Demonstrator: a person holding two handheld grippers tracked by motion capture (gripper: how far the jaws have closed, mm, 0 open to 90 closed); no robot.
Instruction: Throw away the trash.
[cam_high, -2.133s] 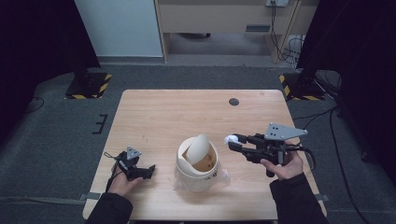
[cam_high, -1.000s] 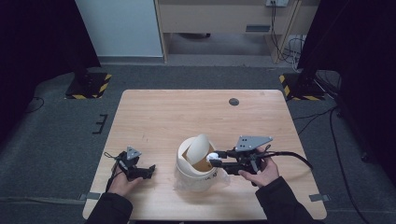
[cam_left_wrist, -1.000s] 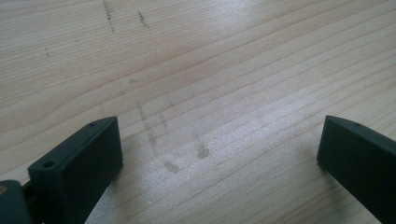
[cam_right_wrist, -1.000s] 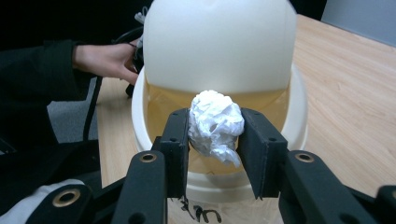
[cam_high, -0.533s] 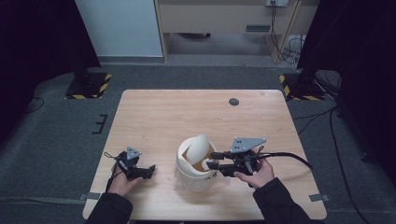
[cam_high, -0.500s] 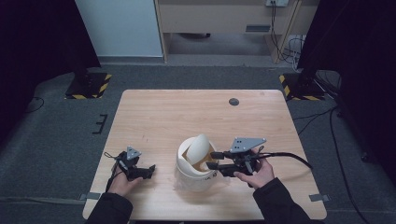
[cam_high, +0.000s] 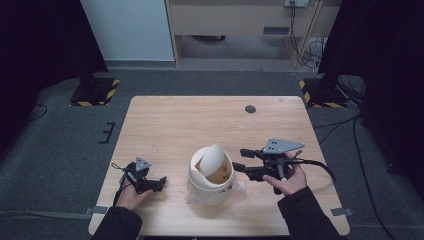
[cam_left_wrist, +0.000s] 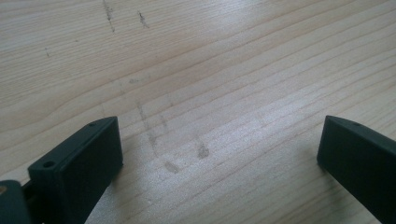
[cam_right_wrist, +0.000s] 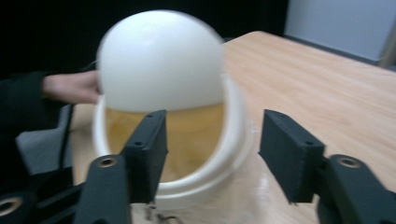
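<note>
A white round tub stands at the table's front middle, with a white domed lid leaning upright inside it. The right gripper view shows the lid over the tub's rim and a yellowish inside. My right gripper hovers just right of the tub, pointing at it. Its jaws are open with nothing between them. My left gripper rests on the table at the front left, open over bare wood.
Clear plastic wrap lies under the tub. A small dark disc sits near the table's far edge. The person's other hand appears beyond the tub. The wooden table is bare across its far half.
My right gripper swung left to the tub's rim, then drew back slightly to the right. A small white thing seen at its tips earlier is gone. The left gripper stayed put.
</note>
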